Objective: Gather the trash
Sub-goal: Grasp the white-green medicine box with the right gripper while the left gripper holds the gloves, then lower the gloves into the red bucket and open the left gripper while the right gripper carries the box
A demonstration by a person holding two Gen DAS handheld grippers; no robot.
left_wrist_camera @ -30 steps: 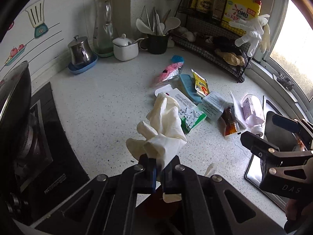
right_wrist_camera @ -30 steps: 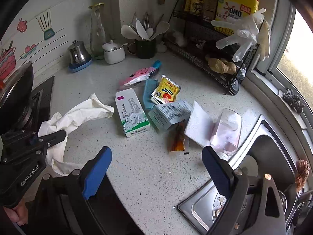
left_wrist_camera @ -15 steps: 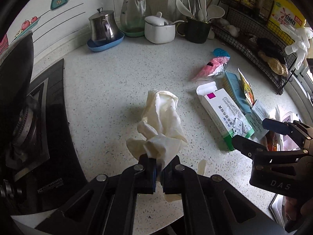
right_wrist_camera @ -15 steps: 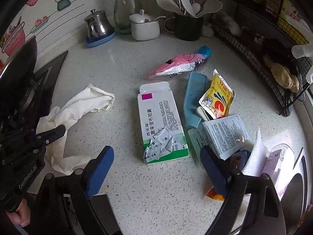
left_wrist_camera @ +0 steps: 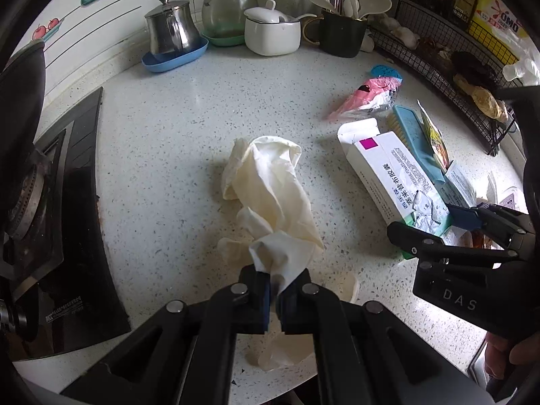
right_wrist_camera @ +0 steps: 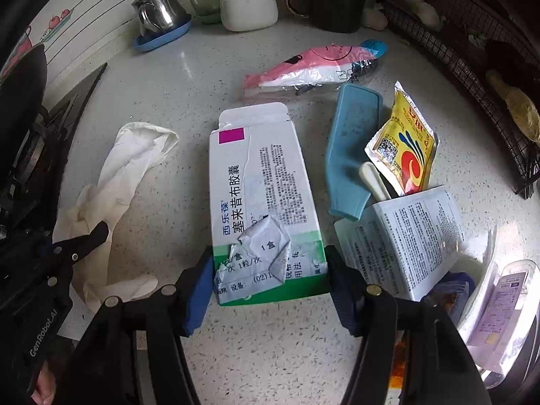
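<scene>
A: Left wrist view. Left gripper (left_wrist_camera: 274, 290) is clamped on a cream rubber glove (left_wrist_camera: 270, 182); the rest of the glove trails on the countertop (left_wrist_camera: 162, 155), left of the medicine box (left_wrist_camera: 395, 172). Compared with a second ago the view sits lower and closer to the counter, grip unchanged.

B: Right wrist view. Right gripper (right_wrist_camera: 266, 292) has dropped from above the sink edge to the near end of the medicine box (right_wrist_camera: 263, 202). Its jaws are closing, with the box between them; the pads look at its edges, but firm contact I cannot confirm.

A: Reading: glove secured, box next. Pink wrapper (right_wrist_camera: 317, 64), yellow sachet (right_wrist_camera: 405, 148) and leaflet (right_wrist_camera: 408, 236) right of the box remain uncollected.
</scene>
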